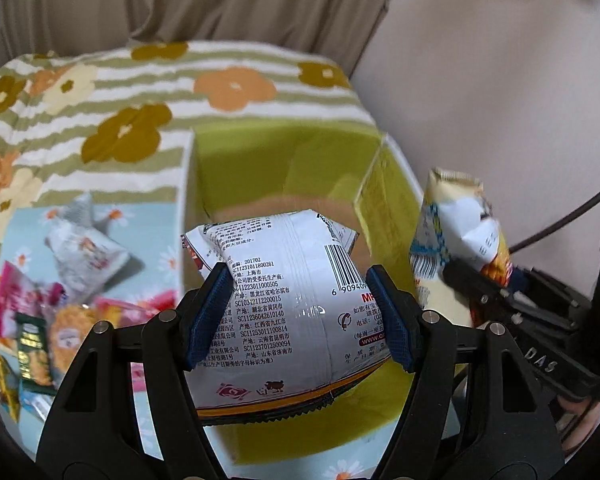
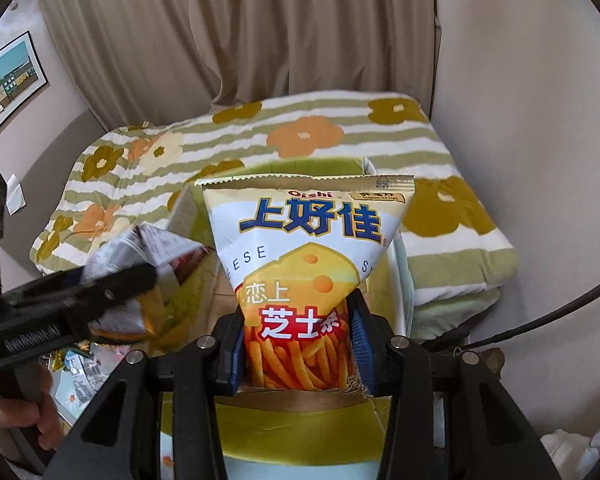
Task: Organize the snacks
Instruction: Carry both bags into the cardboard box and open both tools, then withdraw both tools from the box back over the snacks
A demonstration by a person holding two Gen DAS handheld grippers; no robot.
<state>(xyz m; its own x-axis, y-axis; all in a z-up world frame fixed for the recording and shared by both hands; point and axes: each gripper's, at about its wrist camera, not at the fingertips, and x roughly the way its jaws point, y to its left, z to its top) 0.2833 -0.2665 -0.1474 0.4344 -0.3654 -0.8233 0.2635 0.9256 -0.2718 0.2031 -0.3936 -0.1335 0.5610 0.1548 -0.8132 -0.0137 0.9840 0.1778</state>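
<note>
Left wrist view: the left gripper (image 1: pixel 304 312) has its jaws fairly wide, clamped on the two sides of a white snack bag (image 1: pixel 288 312) turned back side up. The bag hangs over the open green box (image 1: pixel 300 168). Its print shows a barcode starting 6 90940, the number 201702, and rows of SC codes in Chinese text. To the right, the right gripper (image 1: pixel 476 276) grips a second packet, the cheese stick bag (image 1: pixel 456 232), just beside the box's right wall. At the left, a pile of snack packets (image 1: pixel 60 312) lies on a light blue daisy cloth (image 1: pixel 24 236).

Right wrist view: the right gripper (image 2: pixel 300 344) has its jaws set narrow, pinching the lower part of the cheese stick bag (image 2: pixel 308 248), upright above the green box (image 2: pixel 296 428). It reads "Oishi", "上好佳", "恋上芝士条". The left gripper (image 2: pixel 132 280) holds the white snack bag (image 2: pixel 140 248) at the left.
</note>
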